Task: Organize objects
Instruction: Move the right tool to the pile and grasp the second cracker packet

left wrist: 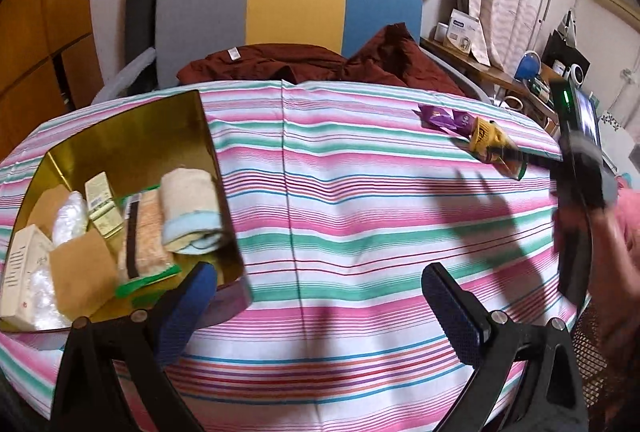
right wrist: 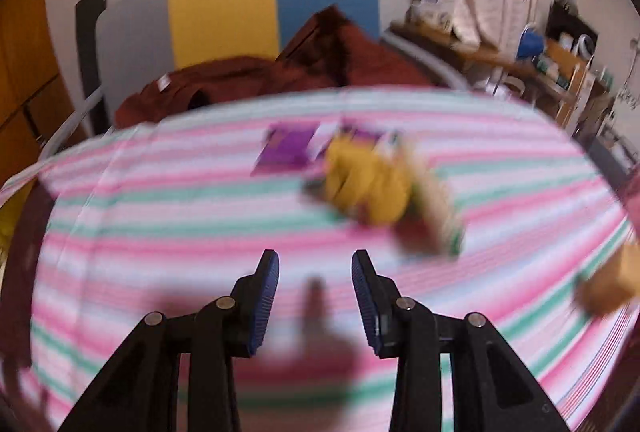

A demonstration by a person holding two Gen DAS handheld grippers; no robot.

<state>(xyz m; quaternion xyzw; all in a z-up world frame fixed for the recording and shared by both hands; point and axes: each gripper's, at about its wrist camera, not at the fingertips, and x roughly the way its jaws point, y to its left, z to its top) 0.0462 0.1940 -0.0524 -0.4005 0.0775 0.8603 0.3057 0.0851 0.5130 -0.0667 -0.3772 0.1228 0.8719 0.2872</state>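
A gold-lined box (left wrist: 132,135) stands on the striped cloth at the left and holds a rolled towel (left wrist: 192,207), small cartons and packets. My left gripper (left wrist: 316,308) is open and empty, its left finger just over the box's near right corner. A yellow packet (left wrist: 486,135) and purple packets (left wrist: 440,117) lie at the far right of the table. In the right wrist view, blurred by motion, the yellow packet (right wrist: 368,187) and purple packets (right wrist: 288,147) lie ahead of my right gripper (right wrist: 316,296), which is open and empty above the cloth.
A chair (left wrist: 288,3) with grey, yellow and blue panels stands behind the table with a dark red garment (left wrist: 320,63) on it. A cluttered shelf (left wrist: 532,79) is at the far right. The right hand's device (left wrist: 580,171) shows at the right edge.
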